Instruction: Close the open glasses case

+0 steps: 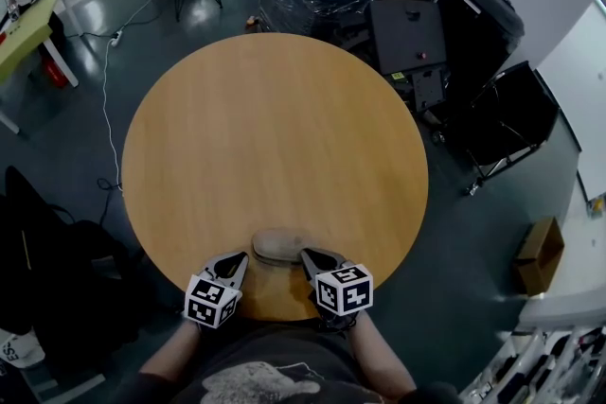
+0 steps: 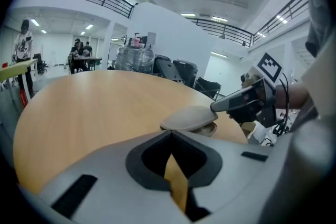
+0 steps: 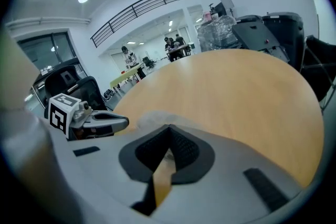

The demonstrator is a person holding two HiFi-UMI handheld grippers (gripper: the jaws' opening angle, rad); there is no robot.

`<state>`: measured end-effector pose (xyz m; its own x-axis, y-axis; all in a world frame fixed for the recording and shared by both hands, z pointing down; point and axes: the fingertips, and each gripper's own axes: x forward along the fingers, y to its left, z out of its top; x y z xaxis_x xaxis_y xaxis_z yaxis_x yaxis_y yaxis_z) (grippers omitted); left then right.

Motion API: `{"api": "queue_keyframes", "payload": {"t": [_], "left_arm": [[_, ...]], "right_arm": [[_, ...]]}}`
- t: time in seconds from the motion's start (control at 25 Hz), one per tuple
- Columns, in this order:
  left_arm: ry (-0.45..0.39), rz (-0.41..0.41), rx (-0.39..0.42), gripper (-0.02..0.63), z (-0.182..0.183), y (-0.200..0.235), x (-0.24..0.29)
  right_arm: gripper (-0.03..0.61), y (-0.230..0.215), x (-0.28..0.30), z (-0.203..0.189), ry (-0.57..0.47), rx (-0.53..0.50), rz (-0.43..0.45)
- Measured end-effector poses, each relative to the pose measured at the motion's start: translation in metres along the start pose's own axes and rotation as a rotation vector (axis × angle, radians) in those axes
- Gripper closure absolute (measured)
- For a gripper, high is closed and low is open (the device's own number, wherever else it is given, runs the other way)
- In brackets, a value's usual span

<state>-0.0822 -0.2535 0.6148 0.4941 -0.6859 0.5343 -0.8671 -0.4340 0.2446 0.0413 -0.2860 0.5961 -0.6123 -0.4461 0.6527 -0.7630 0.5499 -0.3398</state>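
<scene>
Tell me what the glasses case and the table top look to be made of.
Glasses case: dull beige, smooth and matte with no glare, and rounded like a hard shell. It is probably leatherette or fabric over something stiff, but the texture is too fine to tell. Table: warm light-brown wood look with a soft satin sheen. It could be veneer or laminate; I can't tell which.

The grey two-jaw left claw point(image 1: 240, 258) and grey two-jaw right claw point(image 1: 306, 254) sit low, side by side, tips angled inward toward each other. Each has its jaws pressed together, empty. Bare forearms point(image 1: 163, 357) extend behind them.
</scene>
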Motion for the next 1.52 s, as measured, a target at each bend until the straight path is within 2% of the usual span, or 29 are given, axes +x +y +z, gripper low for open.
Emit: {"api": "queue_keyframes", "payload": {"t": [0.24, 0.48, 0.68, 0.92, 1.16, 1.52], "left_arm": [[-0.018, -0.026, 0.048, 0.606, 0.013, -0.015, 0.007], [0.023, -0.031, 0.068, 0.606, 0.008, -0.025, 0.022], [0.069, -0.007, 0.041, 0.606, -0.003, -0.023, 0.025], [0.085, 0.005, 0.058, 0.606, -0.006, -0.023, 0.028], [0.109, 0.013, 0.012, 0.606, -0.006, -0.02, 0.03], [0.104, 0.006, 0.013, 0.606, -0.014, -0.021, 0.034]], "right_arm": [[0.589, 0.002, 0.001, -0.017, 0.036, -0.021, 0.006], [0.589, 0.001, 0.004, -0.023, 0.053, -0.01, 0.025], [0.589, 0.002, 0.005, -0.029, 0.054, -0.002, 0.024], [0.589, 0.0, 0.006, -0.032, 0.047, 0.012, 0.03], [0.589, 0.0, 0.008, -0.032, 0.037, -0.003, 0.009], [0.589, -0.001, 0.008, -0.037, 0.039, -0.019, -0.013]]}}
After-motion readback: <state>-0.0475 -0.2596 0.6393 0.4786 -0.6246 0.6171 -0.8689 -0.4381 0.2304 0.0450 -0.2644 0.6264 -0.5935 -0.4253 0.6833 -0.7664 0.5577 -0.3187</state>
